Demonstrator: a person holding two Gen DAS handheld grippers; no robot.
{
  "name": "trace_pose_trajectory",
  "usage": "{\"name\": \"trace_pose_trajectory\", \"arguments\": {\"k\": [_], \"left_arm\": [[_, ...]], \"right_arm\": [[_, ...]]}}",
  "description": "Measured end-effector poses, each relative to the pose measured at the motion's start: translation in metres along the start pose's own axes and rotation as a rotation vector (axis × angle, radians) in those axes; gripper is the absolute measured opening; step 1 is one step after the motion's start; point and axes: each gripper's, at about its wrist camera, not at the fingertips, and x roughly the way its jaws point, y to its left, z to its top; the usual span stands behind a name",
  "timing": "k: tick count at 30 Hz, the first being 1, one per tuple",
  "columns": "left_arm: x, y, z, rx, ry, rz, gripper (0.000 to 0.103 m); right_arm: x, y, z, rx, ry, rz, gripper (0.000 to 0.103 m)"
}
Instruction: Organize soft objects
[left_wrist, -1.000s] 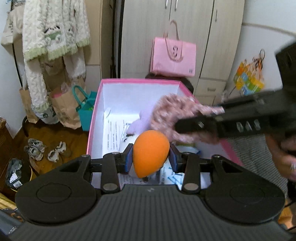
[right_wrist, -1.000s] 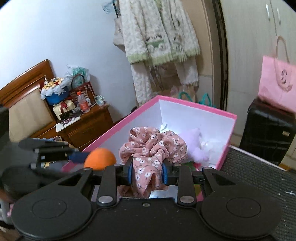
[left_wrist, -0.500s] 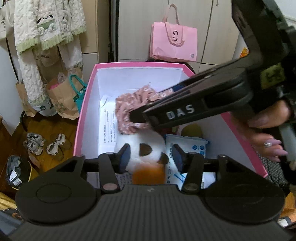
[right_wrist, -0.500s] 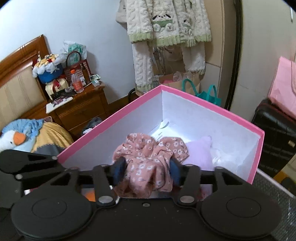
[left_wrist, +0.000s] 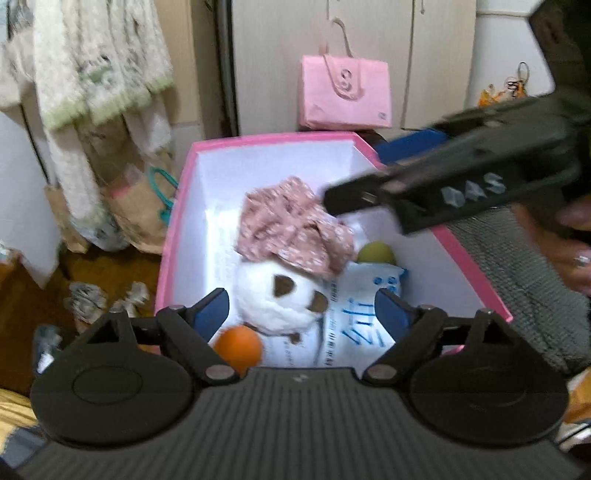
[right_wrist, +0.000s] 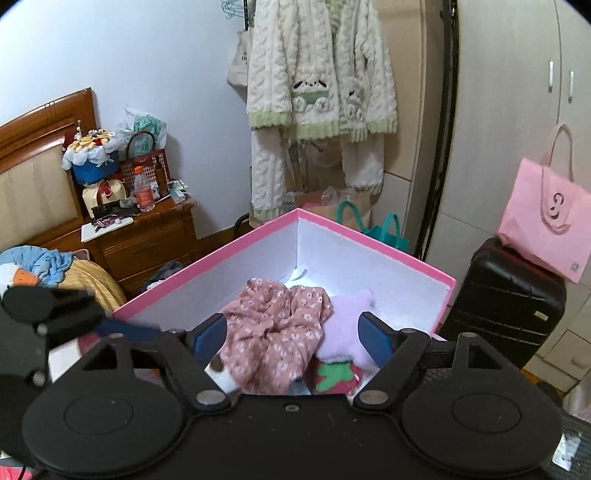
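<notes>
A pink box with white inside walls holds the soft objects. The pink floral scrunchie lies on a white plush in it. The orange sponge egg lies at the box's near end. My left gripper is open and empty above them. My right gripper is open and empty over the scrunchie, a lilac plush and a red-green toy. The right gripper's body crosses the left wrist view at upper right.
A yellow-green ball and a blue-white packet also lie in the box. A black suitcase with a pink bag stands behind it. A wooden nightstand and hanging white sweaters are to the left.
Both grippers opened. The orange sponge egg dropped from the left one into the box and the scrunchie dropped from the right one onto the white plush. Both grippers have drawn back.
</notes>
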Motion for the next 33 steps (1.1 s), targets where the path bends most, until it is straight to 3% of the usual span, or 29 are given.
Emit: {"name": "trace_pose_trajectory", "arguments": {"k": [6,13,16,21,24,28,33], "left_arm": [[-0.017,0.000,0.003,-0.041,-0.004,0.046,0.096],[-0.027,-0.014,0.003,-0.007,0.100,0.126,0.099],[-0.036,-0.020,0.003,0.001,0.108,0.168,0.099],[-0.058,-0.025,0.003,-0.018,0.078,0.132,0.099],[-0.071,-0.028,0.005,-0.018,0.060,0.115,0.099],[-0.084,-0.033,0.004,-0.021,0.017,0.115,0.099],[-0.096,-0.037,-0.001,-0.043,-0.023,0.098,0.099]], "right_arm": [[-0.026,0.005,-0.014,0.024,0.013,-0.027,0.084],[-0.056,0.014,-0.028,0.031,0.011,-0.079,0.086],[-0.070,0.017,-0.034,0.043,0.006,-0.097,0.089],[-0.091,0.021,-0.042,0.069,0.006,-0.130,0.092],[-0.099,0.027,-0.045,0.095,0.035,-0.194,0.098],[-0.116,0.032,-0.050,0.114,0.070,-0.272,0.099],[-0.148,0.032,-0.069,0.213,0.020,-0.290,0.099]]}}
